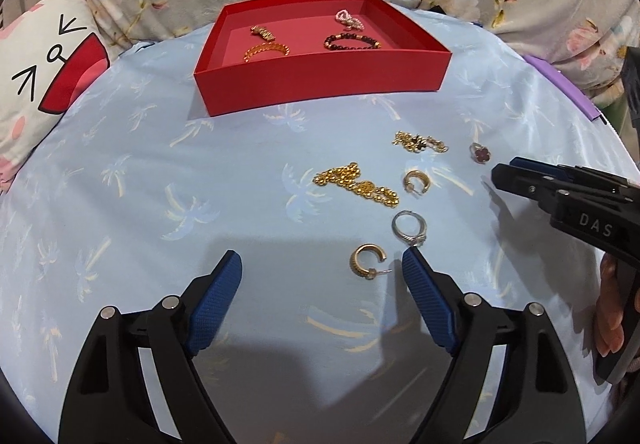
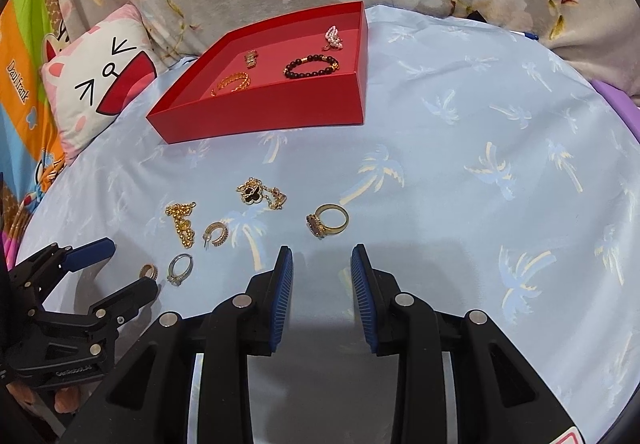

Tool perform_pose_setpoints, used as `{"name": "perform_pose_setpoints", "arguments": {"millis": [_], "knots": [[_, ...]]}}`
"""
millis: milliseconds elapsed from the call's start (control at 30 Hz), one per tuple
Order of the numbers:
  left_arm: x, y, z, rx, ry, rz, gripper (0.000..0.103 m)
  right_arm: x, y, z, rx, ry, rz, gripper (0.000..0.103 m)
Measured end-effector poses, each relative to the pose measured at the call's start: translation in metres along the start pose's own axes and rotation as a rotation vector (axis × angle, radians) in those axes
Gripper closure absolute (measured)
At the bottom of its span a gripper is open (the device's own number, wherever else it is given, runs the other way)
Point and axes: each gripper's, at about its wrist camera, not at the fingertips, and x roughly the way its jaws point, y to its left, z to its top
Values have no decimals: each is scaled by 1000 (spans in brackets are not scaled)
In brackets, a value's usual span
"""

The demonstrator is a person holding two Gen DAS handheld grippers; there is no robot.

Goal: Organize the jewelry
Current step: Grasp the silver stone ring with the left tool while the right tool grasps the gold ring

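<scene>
Left wrist view: the left gripper (image 1: 322,264) hangs over a pale blue palm-print cloth (image 1: 140,184), fingers spread wide and empty. A red tray (image 1: 320,84) sits beyond, holding four pieces including a dark bead bracelet (image 1: 352,41). Nearer than the tray lie a gold chain (image 1: 356,182), a silver ring (image 1: 410,228) and a gold hoop earring (image 1: 368,260), the hoop just beside the gripper's right finger.

Right wrist view: the right gripper (image 2: 322,258) has its fingers moderately apart, empty. A red-stone ring (image 2: 327,221) lies just ahead, well short of the tray (image 2: 260,112).
</scene>
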Motion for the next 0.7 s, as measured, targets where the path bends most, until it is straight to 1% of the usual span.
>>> {"name": "perform_pose_setpoints", "arguments": {"millis": [200,267,333,500,600,700], "knots": [[1,6,0,-18,3,13,24,1,0,0,3,1,2,72],[-1,7,0,-25,1,4,24,1,0,0,3,0,2,72],[-2,5,1,-18,-1,-21,23,1,0,0,3,0,1,72],[-4,-10,3,8,-3,-73,23,1,-1,0,4,0,3,72],[-3,-18,5,20,-16,-67,24,3,1,1,2,2,3,72],[0,-18,8,6,-6,-77,24,8,4,4,-3,10,-9,72]]}}
